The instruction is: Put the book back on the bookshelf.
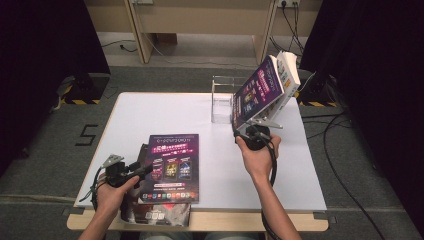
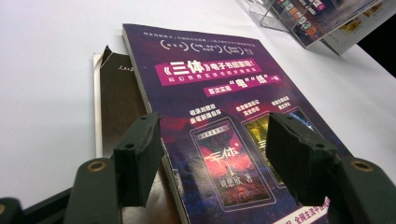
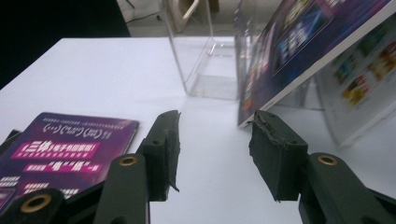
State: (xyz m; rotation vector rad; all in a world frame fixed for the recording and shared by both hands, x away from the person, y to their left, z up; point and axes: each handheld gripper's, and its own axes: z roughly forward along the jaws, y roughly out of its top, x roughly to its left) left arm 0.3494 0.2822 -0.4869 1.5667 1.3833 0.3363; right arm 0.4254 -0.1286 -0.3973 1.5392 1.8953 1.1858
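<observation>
A purple book [image 1: 172, 167] lies flat near the table's front, on top of a dark book [image 2: 116, 98]. My left gripper [image 1: 146, 170] is low over the flat book's left edge; its jaws stand open [image 2: 215, 140], one over the dark book and one over the purple cover [image 2: 219, 79]. A second purple book [image 1: 257, 92] leans tilted against a white book [image 1: 290, 75] at a clear acrylic stand [image 1: 222, 100]. My right gripper [image 1: 248, 131] sits just in front of that leaning book's lower corner [image 3: 299, 51]. The right gripper [image 3: 215, 135] is open with nothing between its jaws.
The white table [image 1: 150, 115] is bare at its left and far side. Another dark booklet [image 1: 155, 212] lies at the front edge under the flat book. Black curtains flank both sides, and cables [image 1: 345, 150] run over the floor at the right.
</observation>
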